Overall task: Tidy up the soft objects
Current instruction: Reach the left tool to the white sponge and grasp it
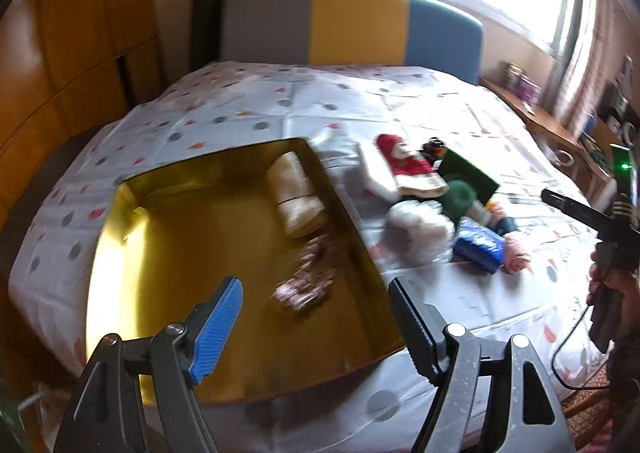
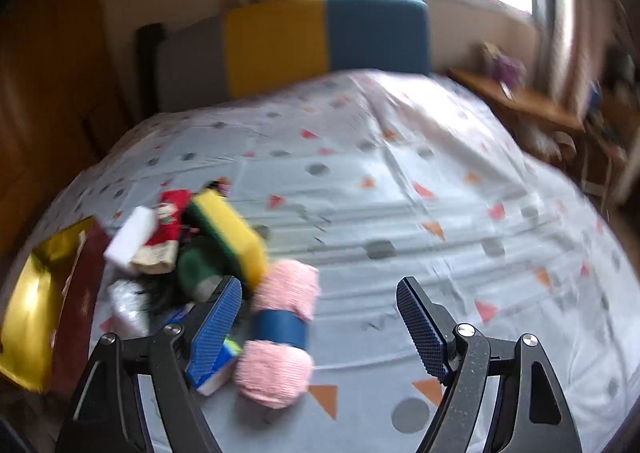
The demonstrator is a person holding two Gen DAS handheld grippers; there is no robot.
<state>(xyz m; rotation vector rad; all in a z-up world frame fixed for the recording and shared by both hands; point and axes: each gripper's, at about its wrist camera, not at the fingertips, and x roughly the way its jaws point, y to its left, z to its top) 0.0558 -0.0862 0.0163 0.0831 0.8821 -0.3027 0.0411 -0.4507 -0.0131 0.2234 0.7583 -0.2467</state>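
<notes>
Gold-lined box near the bed's left edge already holds a beige roll; left gripper hangs apart and empty above it, right gripper apart beside the pink yarn skein, likely next: shift left, close on it.

One gold box holding two soft items; one pink yarn skein, one sponge, one Santa sock.
</notes>
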